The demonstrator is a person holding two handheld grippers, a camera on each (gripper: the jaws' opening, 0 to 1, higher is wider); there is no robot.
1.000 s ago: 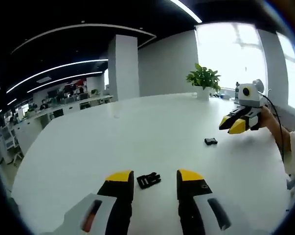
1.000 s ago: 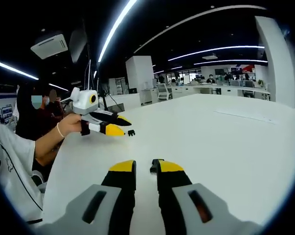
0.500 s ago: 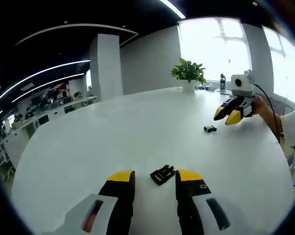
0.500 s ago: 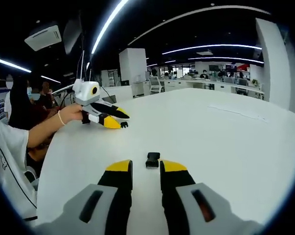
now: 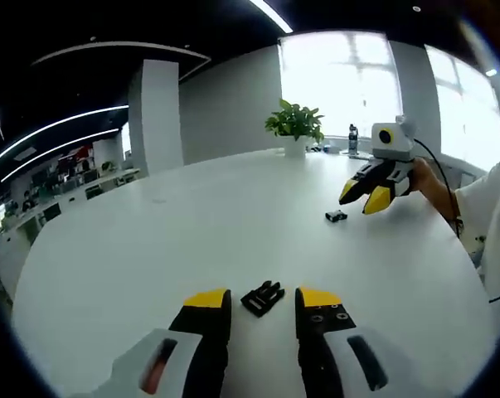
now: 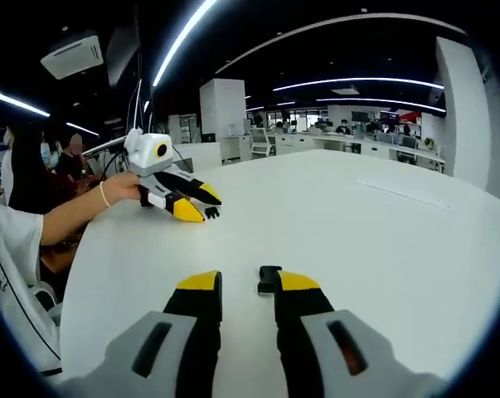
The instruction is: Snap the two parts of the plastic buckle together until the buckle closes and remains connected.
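A black pronged buckle part (image 5: 263, 296) lies flat on the white table (image 5: 191, 224), between the yellow tips of my left gripper (image 5: 262, 302), which is open and not gripping it. The other black buckle part (image 6: 269, 279) lies on the table just inside the right-hand tip of my right gripper (image 6: 248, 282), also open. In the left gripper view the right gripper (image 5: 363, 196) hovers at the right, close to that small part (image 5: 336, 215). The right gripper view has the left gripper (image 6: 198, 205) at the left, over the pronged part (image 6: 210, 212).
A potted plant (image 5: 293, 124) and a bottle (image 5: 352, 139) stand at the table's far edge by the windows. A person's forearm (image 6: 75, 215) reaches in from the left. Office desks and a white pillar (image 6: 220, 112) lie beyond the table (image 6: 382, 240).
Both views have shifted with the hands. The right gripper has closed in, so its part now lies beside the right-hand tip instead of ahead. Both parts stay on the table.
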